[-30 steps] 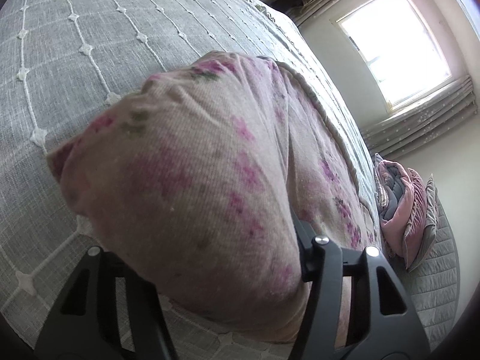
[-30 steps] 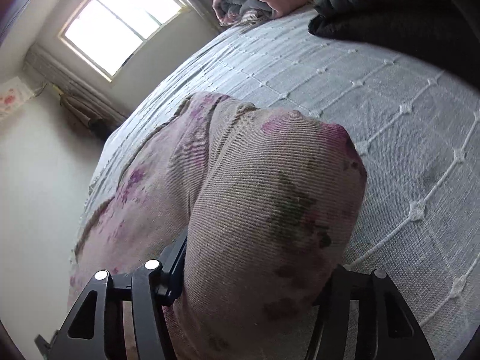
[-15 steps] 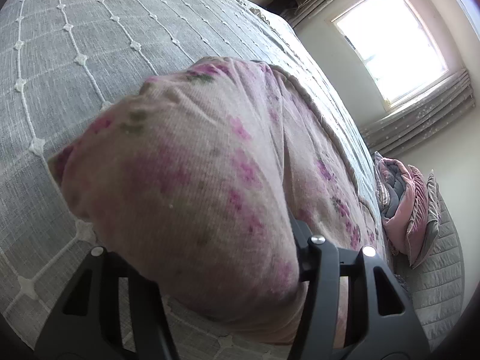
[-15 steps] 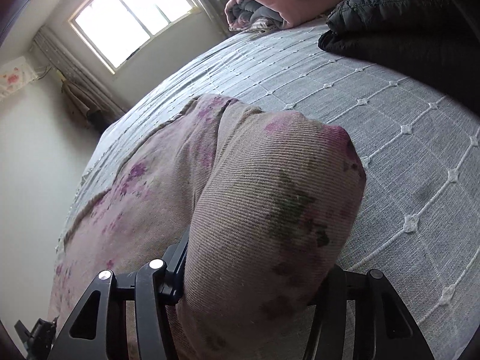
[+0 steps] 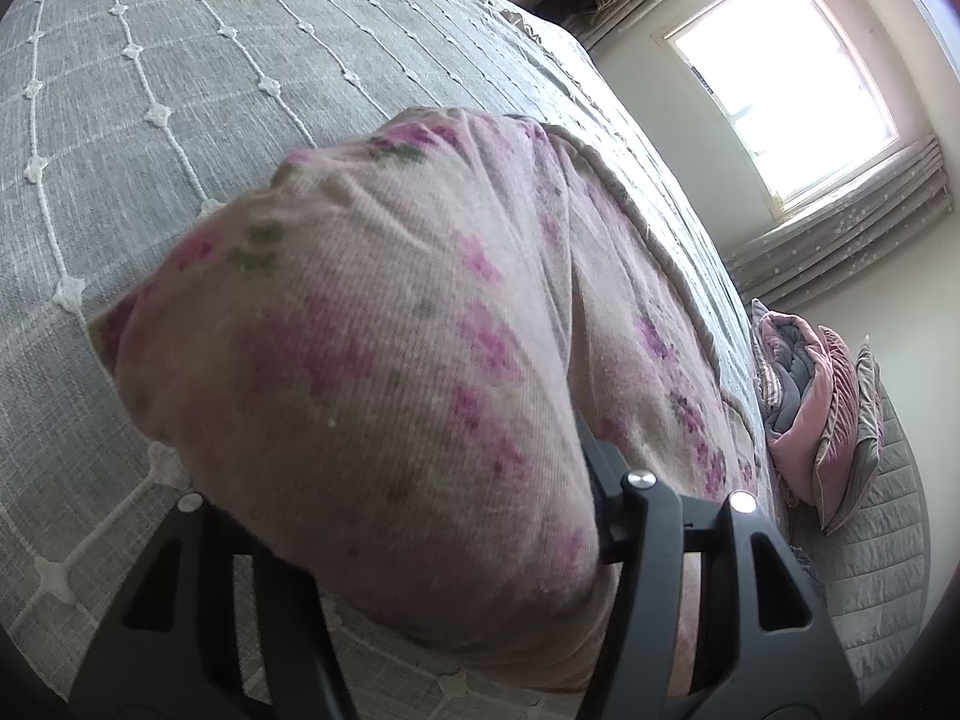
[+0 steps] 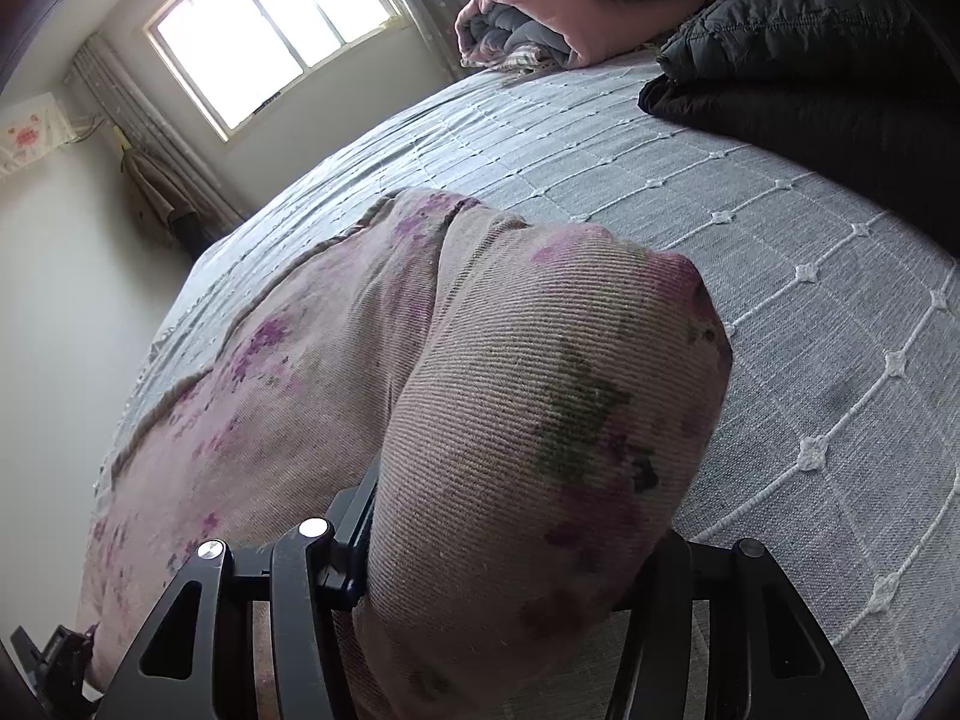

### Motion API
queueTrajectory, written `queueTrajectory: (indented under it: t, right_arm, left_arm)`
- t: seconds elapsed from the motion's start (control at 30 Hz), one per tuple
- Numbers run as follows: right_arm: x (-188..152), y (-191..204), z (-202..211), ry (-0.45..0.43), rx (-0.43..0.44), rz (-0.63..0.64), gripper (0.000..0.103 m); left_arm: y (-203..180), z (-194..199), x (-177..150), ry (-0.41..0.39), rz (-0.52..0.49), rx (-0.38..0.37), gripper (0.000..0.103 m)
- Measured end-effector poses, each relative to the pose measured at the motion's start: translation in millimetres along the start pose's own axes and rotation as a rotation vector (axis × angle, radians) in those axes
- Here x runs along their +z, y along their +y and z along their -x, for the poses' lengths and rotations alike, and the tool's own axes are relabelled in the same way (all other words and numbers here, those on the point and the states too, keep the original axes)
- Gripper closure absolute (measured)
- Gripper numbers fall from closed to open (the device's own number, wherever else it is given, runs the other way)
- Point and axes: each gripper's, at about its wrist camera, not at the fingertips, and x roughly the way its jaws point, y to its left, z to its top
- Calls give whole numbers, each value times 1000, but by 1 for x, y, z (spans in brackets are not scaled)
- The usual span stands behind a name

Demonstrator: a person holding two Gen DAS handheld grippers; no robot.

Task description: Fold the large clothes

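Observation:
A large pale pink floral garment (image 5: 384, 348) lies on the grey quilted bedspread (image 5: 150, 78). My left gripper (image 5: 414, 546) is shut on one bunched corner of it, lifted just off the bed; the cloth hides the fingertips. My right gripper (image 6: 504, 582) is shut on another bunched corner of the same garment (image 6: 540, 420). The rest of the garment trails flat across the bed between the two views.
A folded pink and grey quilt with pillows (image 5: 804, 420) sits at the head of the bed and also shows in the right wrist view (image 6: 540, 18). A dark padded jacket (image 6: 798, 60) lies at the far right. A bright window (image 6: 270, 30) is beyond the bed.
Both grippers have risen and tilted a little with the garment corners still held. More of the bed and room shows beyond the cloth.

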Motion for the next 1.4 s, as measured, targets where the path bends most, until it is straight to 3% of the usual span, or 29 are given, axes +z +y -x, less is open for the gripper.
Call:
queueTrajectory:
  t: [0.9,1.13,1.4]
  right_arm:
    - [1,1,-1,12,-2,-4,49]
    - [1,6,2,0,-10,19,52]
    - [0,17,14,-54,-31,92,64]
  left_arm:
    - [4,-5,1,31,17,2,43]
    - [-11,4,-6,-34,-25,36,56]
    - [-33,21,-6,-113,-78,37,65]
